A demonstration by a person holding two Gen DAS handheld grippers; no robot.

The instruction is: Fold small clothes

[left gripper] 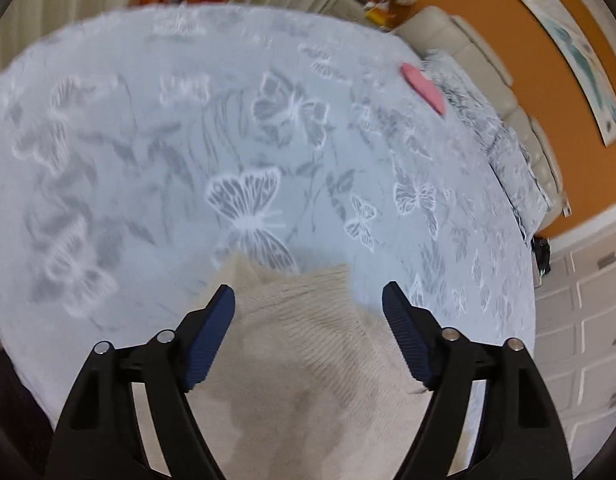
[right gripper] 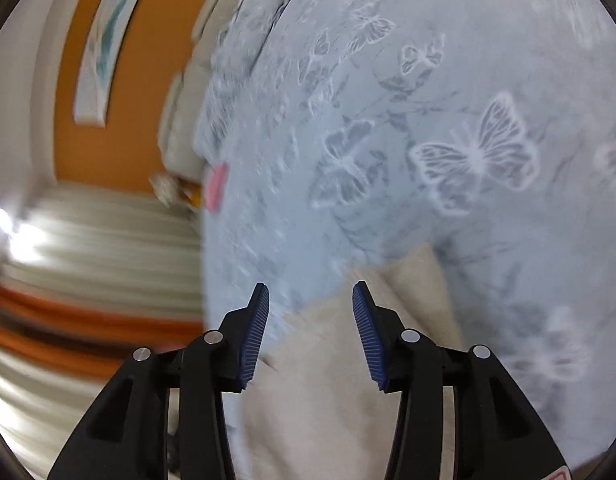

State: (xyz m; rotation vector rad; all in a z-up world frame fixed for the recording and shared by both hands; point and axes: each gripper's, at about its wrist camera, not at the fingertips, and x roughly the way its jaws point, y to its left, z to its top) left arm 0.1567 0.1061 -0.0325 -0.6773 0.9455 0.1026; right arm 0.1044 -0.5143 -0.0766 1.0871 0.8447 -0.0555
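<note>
**Both tools hanging open over the knit, nothing gripped**

So the cream knit garment [left gripper: 308, 352] lies on the bed, on a pale blue butterfly blanket [left gripper: 148, 140]. The left tool [left gripper: 308, 300] stands wide, its pads well clear of the cloth on either side. The right tool [right gripper: 311, 300] is about half open, with a corner of the same garment [right gripper: 327, 380] under it but not pinched.

What could go wrong: the knit looks soft and stretchy, so a shallow pinch would likely catch only one layer, or drag the fuzzy blanket up with it, and the fold would come out crooked.

For room, the blanket is bare from 9 round to 1 o'clock in the left view. At 2 o'clock a pink object [left gripper: 423, 88] sits near the bed edge, with drawers [left gripper: 579, 320] beyond at 3 o'clock, so that side looks tighter.
</note>
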